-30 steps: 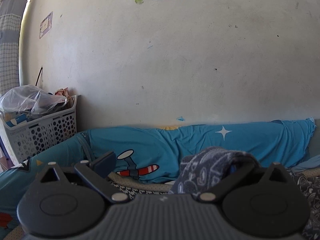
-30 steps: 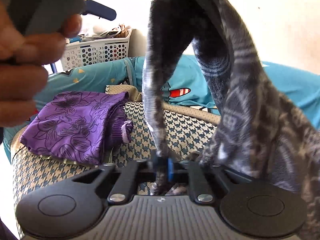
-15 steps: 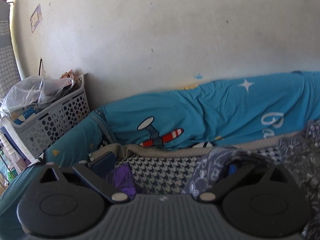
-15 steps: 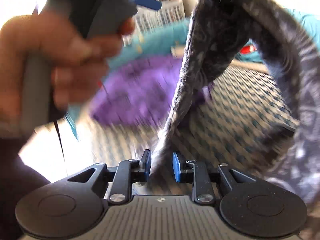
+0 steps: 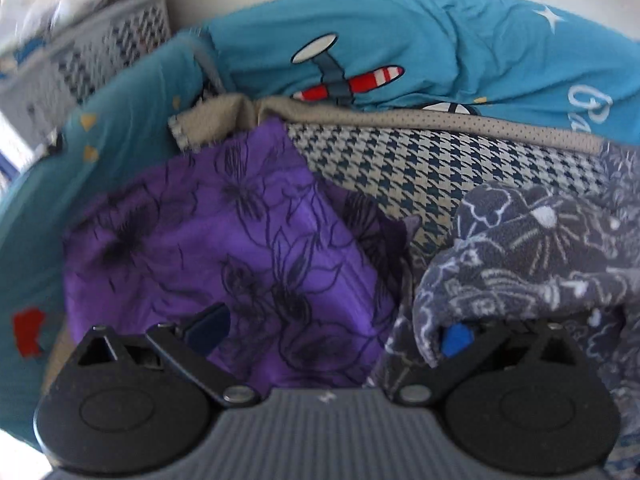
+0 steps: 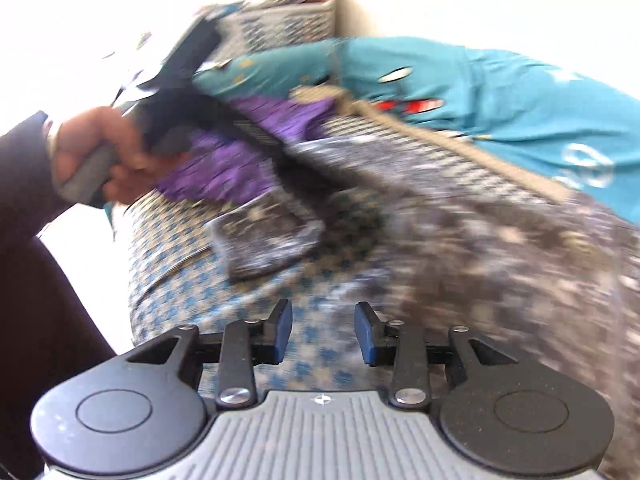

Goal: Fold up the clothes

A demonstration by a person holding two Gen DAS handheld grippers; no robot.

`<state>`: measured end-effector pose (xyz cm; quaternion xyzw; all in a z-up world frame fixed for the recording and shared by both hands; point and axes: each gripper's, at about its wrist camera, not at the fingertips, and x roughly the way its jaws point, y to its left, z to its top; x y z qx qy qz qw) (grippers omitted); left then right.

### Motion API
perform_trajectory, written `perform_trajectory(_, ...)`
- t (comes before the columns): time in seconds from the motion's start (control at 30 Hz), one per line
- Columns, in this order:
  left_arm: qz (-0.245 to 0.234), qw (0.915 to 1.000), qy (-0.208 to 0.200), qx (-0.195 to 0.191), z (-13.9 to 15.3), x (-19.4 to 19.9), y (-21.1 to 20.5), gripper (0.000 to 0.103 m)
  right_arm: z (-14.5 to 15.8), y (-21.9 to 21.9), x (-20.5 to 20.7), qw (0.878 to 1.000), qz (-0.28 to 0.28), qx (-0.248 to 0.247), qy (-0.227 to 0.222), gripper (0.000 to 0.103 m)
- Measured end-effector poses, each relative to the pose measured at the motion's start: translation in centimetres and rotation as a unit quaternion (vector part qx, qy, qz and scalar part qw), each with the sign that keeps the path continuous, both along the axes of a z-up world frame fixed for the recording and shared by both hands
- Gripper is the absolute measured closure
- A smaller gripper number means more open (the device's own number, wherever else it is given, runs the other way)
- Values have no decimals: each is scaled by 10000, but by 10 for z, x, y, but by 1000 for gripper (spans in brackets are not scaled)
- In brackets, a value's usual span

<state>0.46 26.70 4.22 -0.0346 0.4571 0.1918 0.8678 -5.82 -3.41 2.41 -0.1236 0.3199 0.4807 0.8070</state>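
A dark grey patterned garment (image 5: 540,248) hangs over the right finger of my left gripper (image 5: 332,328), whose jaws stand wide apart, so the cloth is draped rather than pinched. In the right wrist view the same garment (image 6: 500,240) lies blurred across the houndstooth cushion (image 6: 180,280). My right gripper (image 6: 324,332) is open low over the cushion with nothing between its pads. A folded purple floral garment (image 5: 224,240) lies to the left on the cushion (image 5: 420,160), just below the left gripper.
A teal sheet with a plane print (image 5: 400,32) covers the bedding behind the cushion. A white perforated laundry basket (image 5: 100,48) stands at the back left by the wall. A person's hand (image 6: 100,152) holds the left gripper's handle.
The left gripper has tipped down from the wall toward the purple garment. The right gripper, shut on the grey garment a second ago, has let go and opened, and the garment has dropped onto the cushion.
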Motion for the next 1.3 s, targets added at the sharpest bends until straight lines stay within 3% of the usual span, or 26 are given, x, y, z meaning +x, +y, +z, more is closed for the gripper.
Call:
perform_trajectory(0.07, 437, 9963, -114, -726, 3, -7, 22, 0, 10, -24, 6, 9992, -383, 62, -30, 68)
perform_trajectory(0.1, 546, 9954, -202, -760, 6, -10, 24, 0, 11, -33, 9, 9984, -558, 79, -40, 68)
perform_trajectory(0.17, 638, 9964, -268, -482, 15, -11, 16, 0, 19, -57, 15, 9954, -945, 106, -91, 68)
perform_trajectory(0.27, 748, 9960, -429, 224, 29, -11, -10, 0, 29, -90, 23, 9890, -1466, 128, -166, 68)
perform_trajectory(0.4, 1057, 9921, -431, 518, 30, -6, -14, 0, 34, -135, 33, 9775, -2090, 104, -279, 67)
perform_trajectory(0.53, 1363, 9864, -433, 811, 32, -2, -19, 0, 32, -182, 43, 9581, -2851, 85, -270, 67)
perform_trajectory(0.63, 1591, 9809, -434, 1029, 33, 1, -22, 0, 29, -218, 49, 9367, -3480, -16, -375, 67)
perform_trajectory(0.73, 1817, 9744, -434, 1247, 34, 4, -25, 0, 25, -255, 56, 9070, -4191, -109, -405, 67)
perform_trajectory(1.03, 2197, 9554, -969, 1720, 43, -4, -42, 0, 24, -349, 74, 8002, -5937, -166, -829, 67)
perform_trajectory(1.1, 2116, 9554, -902, 1852, 41, 1, -48, 0, 24, -365, 76, 7803, -6191, -45, -881, 67)
perform_trajectory(1.2, 1878, 9595, -621, 2005, 31, 13, -58, 0, 20, -381, 80, 7651, -6368, 229, -925, 60)
perform_trajectory(1.3, 1769, 9713, -183, 1577, 12, 28, -56, 0, 17, -387, 86, 7672, -6330, 431, -940, 53)
